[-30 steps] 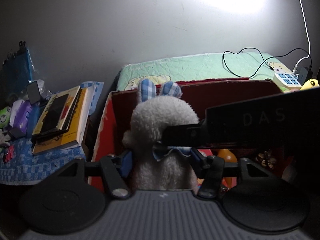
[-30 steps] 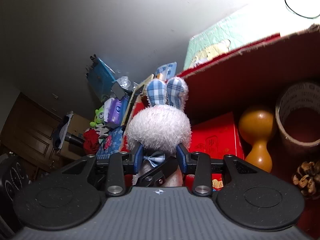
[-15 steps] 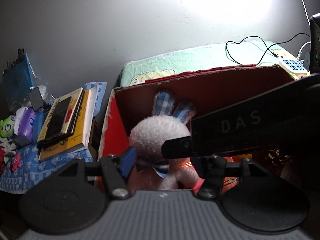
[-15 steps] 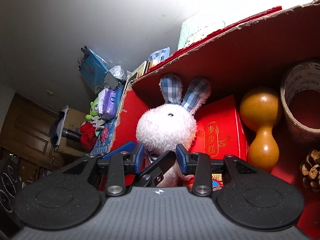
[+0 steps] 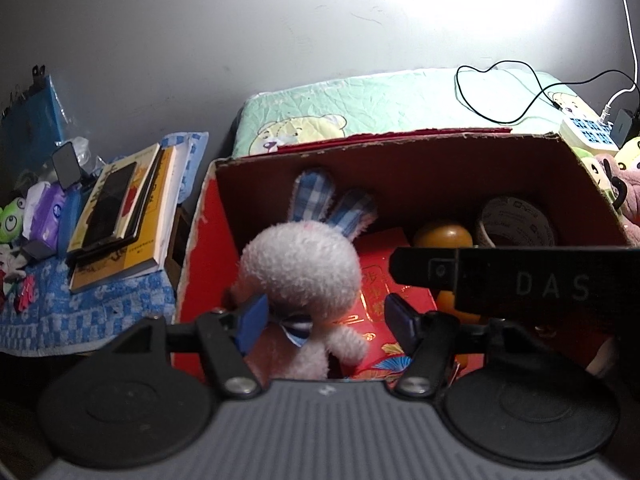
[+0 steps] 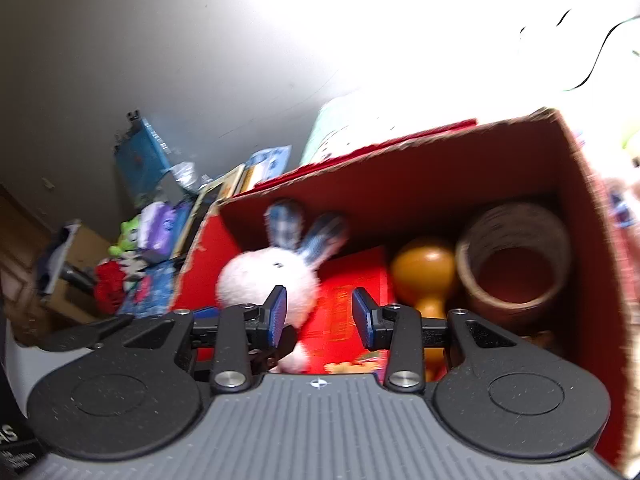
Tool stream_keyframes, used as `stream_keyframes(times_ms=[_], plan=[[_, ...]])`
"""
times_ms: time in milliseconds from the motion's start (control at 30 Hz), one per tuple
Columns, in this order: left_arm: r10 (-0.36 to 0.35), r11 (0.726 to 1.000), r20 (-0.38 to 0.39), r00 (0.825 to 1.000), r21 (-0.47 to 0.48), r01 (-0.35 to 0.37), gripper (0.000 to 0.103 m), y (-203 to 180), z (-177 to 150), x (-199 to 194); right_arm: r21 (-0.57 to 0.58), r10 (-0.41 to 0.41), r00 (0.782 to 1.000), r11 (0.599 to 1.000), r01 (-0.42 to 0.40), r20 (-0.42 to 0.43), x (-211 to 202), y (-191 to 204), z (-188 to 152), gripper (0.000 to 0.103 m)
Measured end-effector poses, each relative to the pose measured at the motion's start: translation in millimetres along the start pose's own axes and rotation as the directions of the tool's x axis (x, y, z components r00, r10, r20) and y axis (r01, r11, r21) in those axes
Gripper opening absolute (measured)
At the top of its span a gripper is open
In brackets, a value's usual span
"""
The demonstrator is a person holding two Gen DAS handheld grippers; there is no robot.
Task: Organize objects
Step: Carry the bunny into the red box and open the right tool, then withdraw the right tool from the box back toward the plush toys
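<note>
A white plush rabbit (image 5: 300, 276) with blue checked ears sits inside the red cardboard box (image 5: 400, 168), at its left end, leaning on a red gift box (image 5: 384, 280). My left gripper (image 5: 326, 322) is open, its blue pads wide on either side of the rabbit's neck, not touching it. My right gripper (image 6: 320, 318) is open and empty, above the box just right of the rabbit (image 6: 264, 280). Its black body crosses the left wrist view (image 5: 520, 280).
The box (image 6: 580, 240) also holds an orange gourd (image 6: 424, 272), a tape roll (image 6: 512, 256) and a pine cone. Left of the box lie stacked books (image 5: 124, 212), tissues and small toys on a blue cloth. A power strip (image 5: 588, 136) with cables sits behind on a green cushion.
Both grippers opened and let go of the rabbit, which now rests low in the box. The right gripper pulled back and to the right; the left gripper's pads spread wide.
</note>
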State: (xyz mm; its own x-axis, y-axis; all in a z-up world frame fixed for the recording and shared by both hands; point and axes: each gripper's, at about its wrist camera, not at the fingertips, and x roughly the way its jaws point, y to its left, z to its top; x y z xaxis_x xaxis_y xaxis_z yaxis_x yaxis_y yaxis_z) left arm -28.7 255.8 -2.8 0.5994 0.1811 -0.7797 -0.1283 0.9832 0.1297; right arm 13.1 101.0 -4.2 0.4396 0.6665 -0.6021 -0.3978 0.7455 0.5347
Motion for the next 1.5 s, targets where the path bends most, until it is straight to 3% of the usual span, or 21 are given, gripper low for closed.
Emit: stream_keyframes(times_ms=[333, 667, 1167, 1500], plan=[[0.002, 1.000, -0.028, 1.000, 0.001, -0.002, 0.076, -22, 5, -9, -0.040, -0.111, 0.988, 0.992, 0.116, 0.111, -37, -4, -5, 0.040], [0.030, 1.000, 0.001, 1.000, -0.010, -0.030, 0.082, -55, 14, -34, -0.059, -0.109, 0.981, 0.991, 0.120, 0.159, -79, -22, -5, 0.041], [0.035, 0.999, 0.037, 0.999, 0.013, -0.035, 0.088, -153, 21, -69, -0.035, -0.139, 0.970, 0.988, 0.149, 0.199, -156, -93, -4, 0.042], [-0.018, 0.998, 0.026, 1.000, 0.059, 0.017, 0.093, -227, 18, -76, -0.003, -0.196, 0.959, 0.980, 0.201, 0.206, -195, -145, -8, 0.047]])
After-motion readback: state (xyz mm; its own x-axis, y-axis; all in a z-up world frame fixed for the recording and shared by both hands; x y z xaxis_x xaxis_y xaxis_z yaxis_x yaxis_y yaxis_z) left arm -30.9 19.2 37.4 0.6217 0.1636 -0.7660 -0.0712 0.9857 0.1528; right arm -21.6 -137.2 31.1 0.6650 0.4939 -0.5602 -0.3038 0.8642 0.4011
